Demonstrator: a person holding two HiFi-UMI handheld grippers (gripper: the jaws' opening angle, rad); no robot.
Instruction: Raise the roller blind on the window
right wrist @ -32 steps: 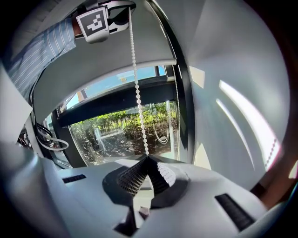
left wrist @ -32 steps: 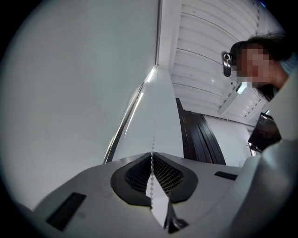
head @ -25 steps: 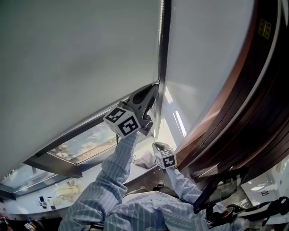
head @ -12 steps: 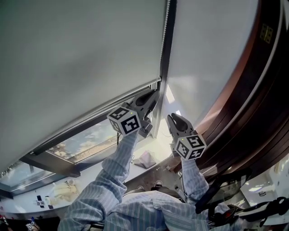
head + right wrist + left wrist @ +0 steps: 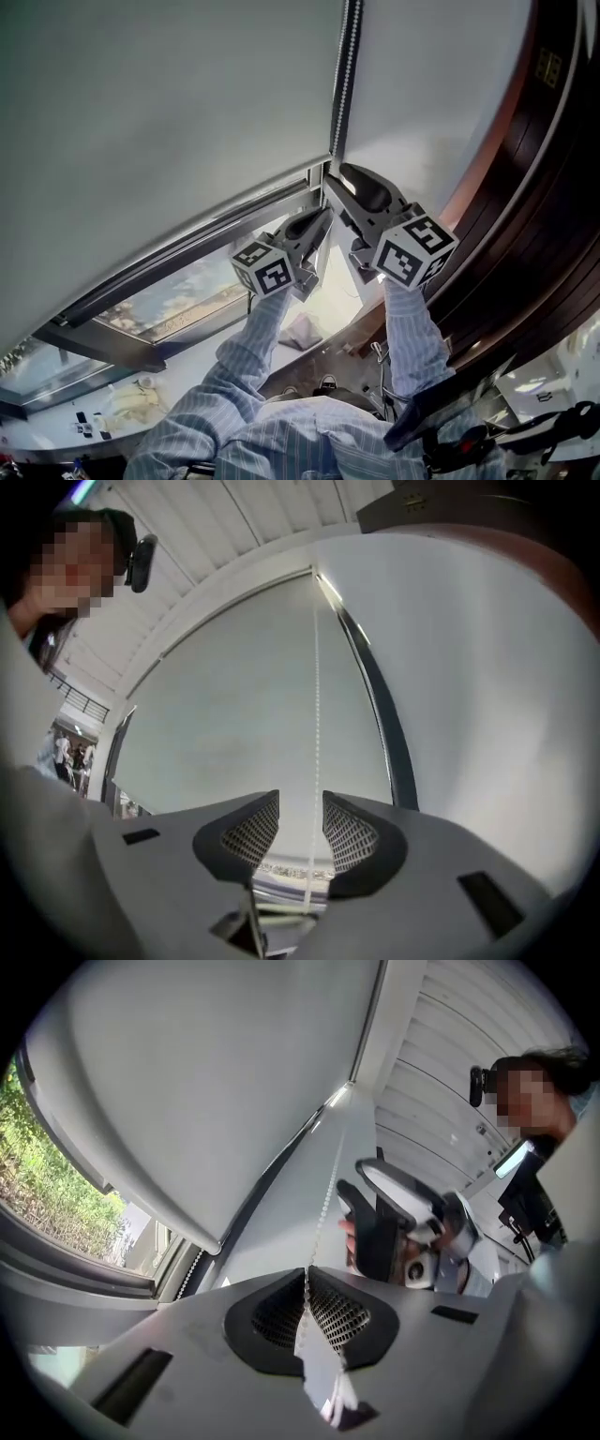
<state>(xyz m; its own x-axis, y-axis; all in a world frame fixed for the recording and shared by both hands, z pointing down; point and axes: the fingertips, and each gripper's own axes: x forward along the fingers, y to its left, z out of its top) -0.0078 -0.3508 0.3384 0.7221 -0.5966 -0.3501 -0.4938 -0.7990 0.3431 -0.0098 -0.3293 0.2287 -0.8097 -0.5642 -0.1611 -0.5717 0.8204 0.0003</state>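
My left gripper [image 5: 306, 1275] is pressed together on the chain [image 5: 328, 1199]. The beads run down into the seam between the pads, and the jaws pinch them there. In the head view this gripper points up at the gap between the blind [image 5: 169, 112] and the next blind [image 5: 422, 84], with its tips just under the blind's lower edge.

My right gripper [image 5: 335, 178] is higher than the left, and its tips are at the lower end of that same gap. Its jaws have just been opening and now stand spread wide. In the right gripper view the chain hangs straight down through the space between the two pads and seems to touch neither of them.

The blind covers most of the window. Its lower edge is off the sill, leaving a strip of glass [image 5: 178, 298] bare below it. The left gripper view shows green leaves outside through that strip. The chain runs up along the blind's right side, beside the dark post between the two blinds. Dark wood [image 5: 534, 187] curves down the right of the head view. Striped sleeves [image 5: 253, 347] cover both my arms.
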